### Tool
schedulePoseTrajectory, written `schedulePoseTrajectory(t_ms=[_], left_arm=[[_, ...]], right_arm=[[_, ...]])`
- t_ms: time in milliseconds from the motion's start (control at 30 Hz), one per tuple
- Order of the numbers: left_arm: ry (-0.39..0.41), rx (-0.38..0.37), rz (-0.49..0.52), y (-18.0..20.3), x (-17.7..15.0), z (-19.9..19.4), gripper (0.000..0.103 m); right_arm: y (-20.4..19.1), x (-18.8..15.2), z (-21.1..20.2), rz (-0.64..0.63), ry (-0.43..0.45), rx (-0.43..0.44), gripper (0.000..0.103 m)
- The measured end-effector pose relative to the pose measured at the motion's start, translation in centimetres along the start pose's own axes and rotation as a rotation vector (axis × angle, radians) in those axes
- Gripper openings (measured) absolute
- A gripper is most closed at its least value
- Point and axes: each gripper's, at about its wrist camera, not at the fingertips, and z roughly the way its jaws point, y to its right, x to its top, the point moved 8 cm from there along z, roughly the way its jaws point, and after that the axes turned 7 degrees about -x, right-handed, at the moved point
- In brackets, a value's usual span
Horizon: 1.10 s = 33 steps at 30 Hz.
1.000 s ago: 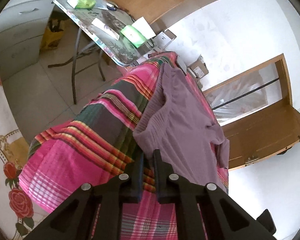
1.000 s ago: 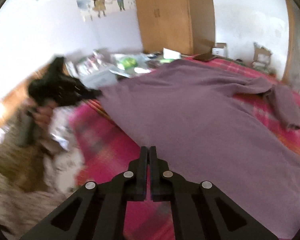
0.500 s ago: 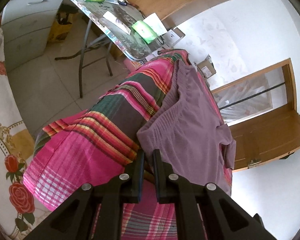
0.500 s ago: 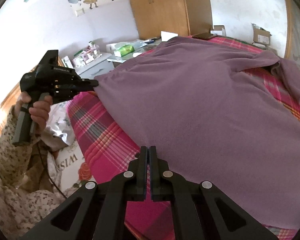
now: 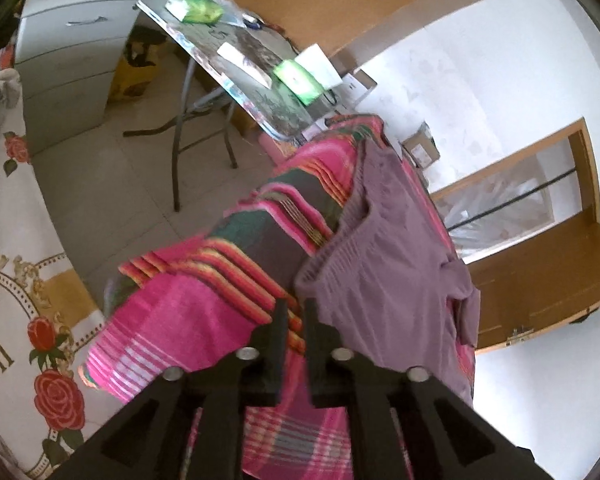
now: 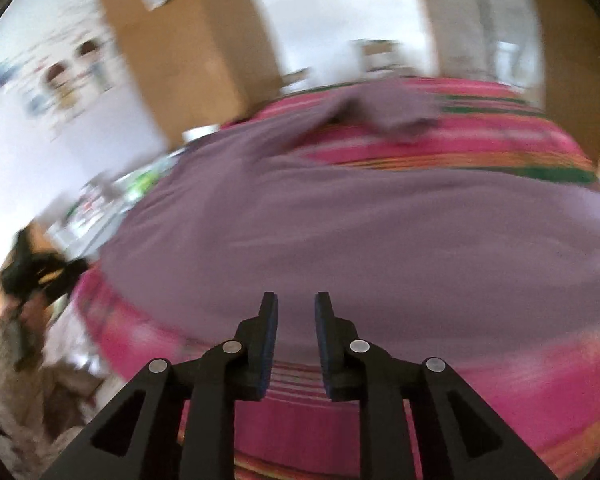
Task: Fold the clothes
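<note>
A mauve knit sweater [image 6: 360, 232] lies spread flat on a pink striped blanket [image 6: 500, 152], one sleeve folded in at the far side. In the left wrist view the sweater [image 5: 384, 280] runs away along the blanket [image 5: 180, 320]. My left gripper [image 5: 296, 312] sits at the sweater's near ribbed corner, jaws a narrow gap apart with nothing between them. It also shows blurred in the right wrist view [image 6: 44, 272]. My right gripper [image 6: 296, 312] is open and empty just above the sweater's near edge.
A glass-topped folding table [image 5: 260, 92] with green packets stands beyond the bed. White drawers [image 5: 68, 64] are at far left. A wooden wardrobe [image 6: 192, 56] and a wooden door [image 5: 548, 280] line the walls. A rose-print cover [image 5: 28, 280] lies at left.
My right gripper has opened and swung right, so its view is blurred. My left gripper has opened slightly and stays at the sweater's corner.
</note>
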Motion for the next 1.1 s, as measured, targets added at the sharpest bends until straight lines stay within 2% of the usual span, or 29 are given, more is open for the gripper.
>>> schedulePoseTrajectory(t_ms=[133,233,300,400,667,867,1100], left_arm=[[-0.085,-0.038,0.017,1.4,-2.3,1.3,0.029],[-0.101,-0.045,0.034,2.3,-3.1,1.7,0.035],[-0.112,-0.048,0.033,2.8,-3.4,2.0,0.038],[-0.134,-0.048,0.039,3.5,-3.8,2.5,0.04],[-0.134,-0.049,-0.01,4.2,-4.0,3.8,0.041],[-0.134,-0.024,0.003,4.9,-3.9,4.7,0.041],[-0.115,-0.025,-0.054,4.7,-3.6,4.9,0.038]], right_arm=[[5.9,-0.8,-1.8,0.152,0.035,-0.125,0.022],[10.1,-1.8,-3.3,0.286,0.062,-0.216,0.026],[12.3,-2.2,-4.0,0.368,0.067,-0.238,0.029],[14.5,-2.7,-4.5,0.462,0.078,-0.244,0.03],[17.0,-1.8,-4.7,0.516,0.125,-0.298,0.04],[19.8,-0.7,-4.2,0.611,0.142,-0.276,0.041],[21.3,-0.2,-4.2,0.681,0.175,-0.255,0.041]])
